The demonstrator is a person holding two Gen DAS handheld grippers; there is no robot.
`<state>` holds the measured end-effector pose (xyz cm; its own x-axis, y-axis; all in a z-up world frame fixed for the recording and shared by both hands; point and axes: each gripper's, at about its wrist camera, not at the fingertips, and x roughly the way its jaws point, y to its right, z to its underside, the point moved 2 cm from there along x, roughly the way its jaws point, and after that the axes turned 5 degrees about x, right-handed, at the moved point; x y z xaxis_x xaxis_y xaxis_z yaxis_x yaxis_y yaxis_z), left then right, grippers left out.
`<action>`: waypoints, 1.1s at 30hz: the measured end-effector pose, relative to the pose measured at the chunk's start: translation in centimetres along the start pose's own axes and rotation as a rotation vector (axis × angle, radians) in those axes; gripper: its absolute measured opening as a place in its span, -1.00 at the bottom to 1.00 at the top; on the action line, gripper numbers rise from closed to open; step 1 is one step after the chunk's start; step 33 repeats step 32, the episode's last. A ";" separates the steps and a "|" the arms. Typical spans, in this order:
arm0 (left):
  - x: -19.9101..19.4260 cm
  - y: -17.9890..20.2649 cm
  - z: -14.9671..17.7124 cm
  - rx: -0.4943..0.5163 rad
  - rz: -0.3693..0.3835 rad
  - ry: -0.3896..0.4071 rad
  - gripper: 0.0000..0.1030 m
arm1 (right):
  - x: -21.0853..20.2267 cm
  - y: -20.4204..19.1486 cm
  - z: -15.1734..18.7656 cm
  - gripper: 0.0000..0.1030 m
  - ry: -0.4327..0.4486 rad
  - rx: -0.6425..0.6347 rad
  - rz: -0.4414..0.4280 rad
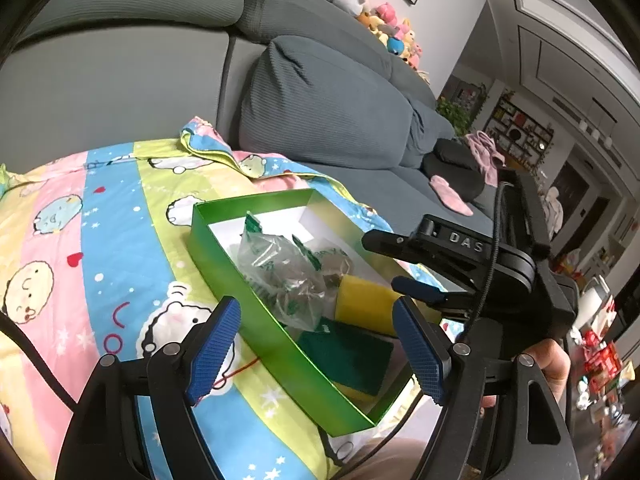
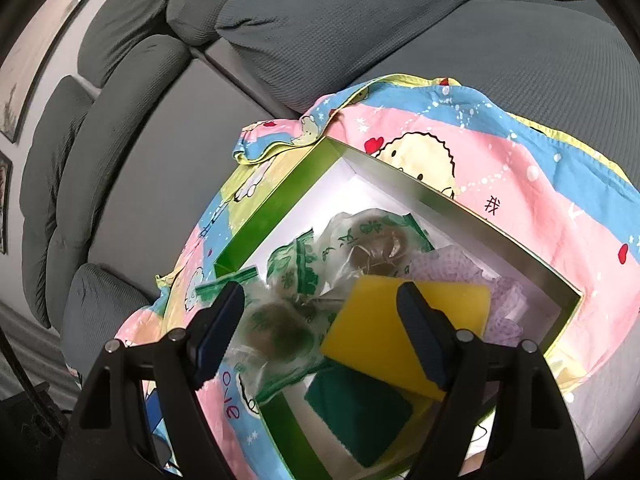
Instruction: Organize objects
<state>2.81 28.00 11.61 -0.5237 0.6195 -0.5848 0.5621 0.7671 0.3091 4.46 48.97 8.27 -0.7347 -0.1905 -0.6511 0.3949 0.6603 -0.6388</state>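
Green box [image 2: 256, 224], white inside, holds clear bags [image 2: 320, 264], yellow sponge [image 2: 376, 328], green sponge [image 2: 360, 404]. Both claws, left [image 1: 316, 344] and right [image 2: 320, 340], apart above box. Blanket [image 1: 120, 208] bare left of box.

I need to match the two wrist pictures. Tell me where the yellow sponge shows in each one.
Left wrist: the yellow sponge lies right of centre, inside the green box, between the plastic bag and the right gripper.
Right wrist: the yellow sponge sits low and right of centre, between the gripper's open fingers.
Shared landmark: the green box on the striped cartoon blanket.
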 end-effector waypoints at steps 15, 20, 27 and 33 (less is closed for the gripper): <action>-1.5 0.4 0.8 0.024 -0.051 0.007 0.54 | -6.1 -1.6 2.9 0.88 0.100 -0.154 -0.012; -1.9 0.6 0.7 0.027 -0.058 0.011 0.61 | -9.6 -1.8 3.5 0.92 0.167 -0.193 -0.057; -1.9 1.3 0.7 0.035 -0.047 0.011 0.64 | -12.0 -1.8 4.2 0.95 0.240 -0.242 0.054; -2.1 1.8 0.6 0.040 -0.040 0.014 0.64 | -12.3 -1.6 4.3 0.95 0.243 -0.248 0.063</action>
